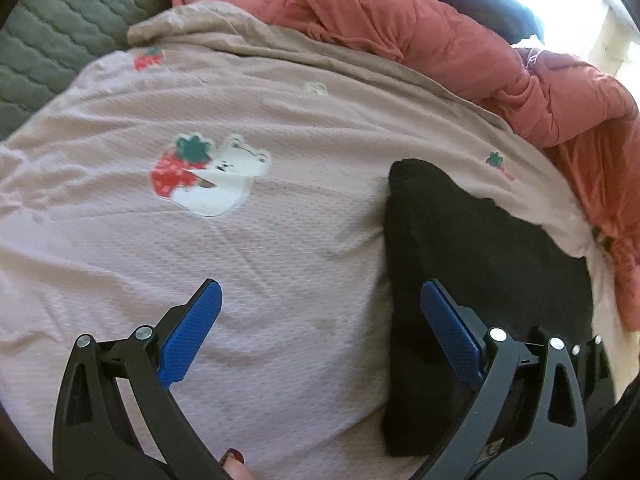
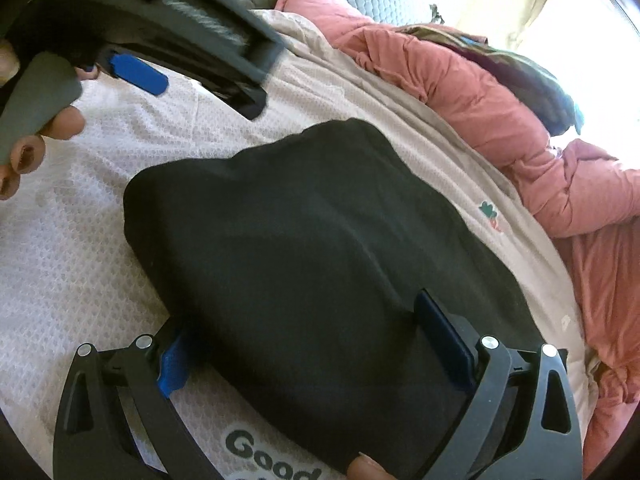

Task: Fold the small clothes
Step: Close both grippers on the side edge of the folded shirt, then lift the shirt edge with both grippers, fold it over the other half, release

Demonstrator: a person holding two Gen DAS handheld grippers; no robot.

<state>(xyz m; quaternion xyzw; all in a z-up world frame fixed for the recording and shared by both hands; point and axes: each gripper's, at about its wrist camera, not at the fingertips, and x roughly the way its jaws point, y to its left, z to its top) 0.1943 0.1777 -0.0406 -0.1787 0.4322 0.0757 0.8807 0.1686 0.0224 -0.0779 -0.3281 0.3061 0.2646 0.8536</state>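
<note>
The black garment (image 2: 312, 248) lies folded in a compact block on the pale pink sheet (image 1: 280, 240), which covers a bed. The right tongs (image 2: 320, 344) are spread wide, one blue pad on each side of the garment's near end, gripping nothing. The left tongs (image 1: 320, 328) are also wide open and empty, just left of the garment above the sheet. Beyond the garment, a salmon-pink quilt (image 1: 500, 64) lies bunched along the sheet's far edge.
</note>
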